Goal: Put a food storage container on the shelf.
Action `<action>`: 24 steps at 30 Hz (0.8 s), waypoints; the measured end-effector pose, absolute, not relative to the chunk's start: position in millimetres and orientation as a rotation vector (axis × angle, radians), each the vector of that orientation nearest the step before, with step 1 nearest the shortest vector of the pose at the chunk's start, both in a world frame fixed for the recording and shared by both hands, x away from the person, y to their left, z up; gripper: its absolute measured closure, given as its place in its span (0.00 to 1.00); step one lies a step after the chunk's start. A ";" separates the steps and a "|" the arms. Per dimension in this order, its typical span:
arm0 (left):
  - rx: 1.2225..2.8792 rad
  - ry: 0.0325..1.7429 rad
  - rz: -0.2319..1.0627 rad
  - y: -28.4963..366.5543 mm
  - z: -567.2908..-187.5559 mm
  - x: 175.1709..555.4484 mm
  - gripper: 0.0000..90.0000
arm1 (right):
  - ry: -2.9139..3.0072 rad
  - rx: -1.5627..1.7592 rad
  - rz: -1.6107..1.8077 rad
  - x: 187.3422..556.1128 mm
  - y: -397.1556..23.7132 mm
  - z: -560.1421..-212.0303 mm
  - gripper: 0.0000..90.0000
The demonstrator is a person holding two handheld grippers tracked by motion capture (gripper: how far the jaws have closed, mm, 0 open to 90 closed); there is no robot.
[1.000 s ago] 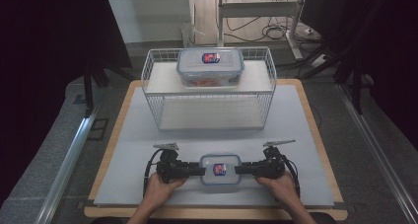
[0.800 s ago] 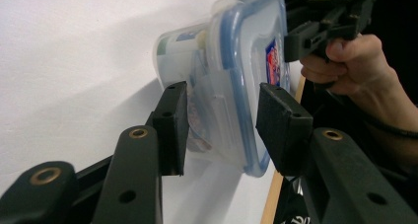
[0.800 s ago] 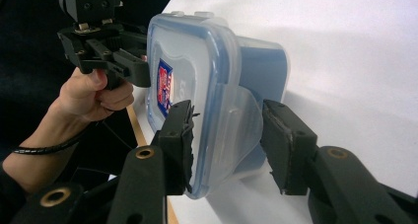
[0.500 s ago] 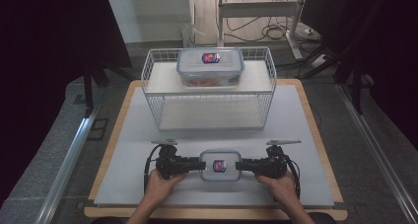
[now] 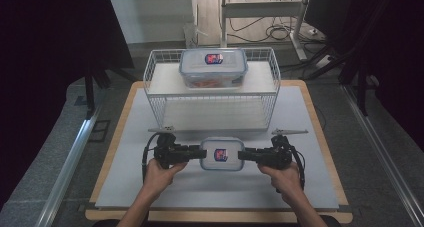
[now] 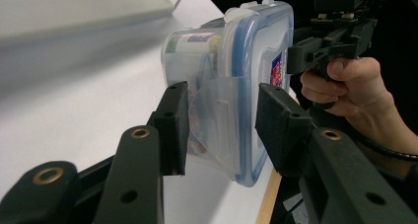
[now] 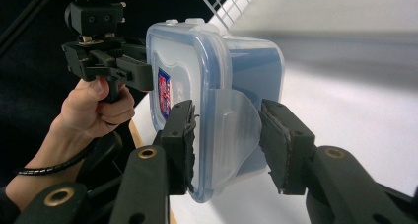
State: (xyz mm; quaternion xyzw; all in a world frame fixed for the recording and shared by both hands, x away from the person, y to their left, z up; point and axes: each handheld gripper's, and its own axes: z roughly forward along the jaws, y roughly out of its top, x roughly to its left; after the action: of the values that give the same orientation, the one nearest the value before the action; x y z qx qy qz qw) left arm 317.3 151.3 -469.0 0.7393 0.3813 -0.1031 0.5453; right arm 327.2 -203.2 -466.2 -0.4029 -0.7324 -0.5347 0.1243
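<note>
A: Where's the small container [image 5: 221, 154]?
B: Near the table's [image 5: 320, 187] front edge, left gripper [image 5: 196, 152] and right gripper [image 5: 243, 155] clamping its ends. Probably lifting toward the wire rack [image 5: 270, 92]; keep it level

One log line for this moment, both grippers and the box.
left gripper: shut on small container | right gripper: shut on opposite end | container: held above table | second container: on wire rack

Both forearms come in from the near edge, a hand wrapped round each handle. The left tongs [image 5: 197, 152] and the right tongs [image 5: 243, 154] lie level, pointing inward at each other, jaws part closed. Each pair seems to press on what sits between them, though contact is hard to judge.
</note>
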 end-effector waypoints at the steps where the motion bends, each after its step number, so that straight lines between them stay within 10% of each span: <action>1: 1.753 0.902 -0.240 151.8 -464.7 318.5 0.64 | -2.131 -1.172 -1.565 328.6 -202.6 -462.4 0.64; 24: 1.712 0.870 -0.118 169.3 -373.2 350.2 0.64 | -2.170 -1.095 -1.666 372.9 -183.8 -370.9 0.64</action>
State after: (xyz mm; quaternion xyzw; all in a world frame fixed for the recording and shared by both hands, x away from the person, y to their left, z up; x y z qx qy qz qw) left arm 350.2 169.3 -373.2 0.7300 0.3711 -0.0505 0.5717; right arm 372.9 -183.8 -370.9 -0.3697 -0.7329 -0.5628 0.0973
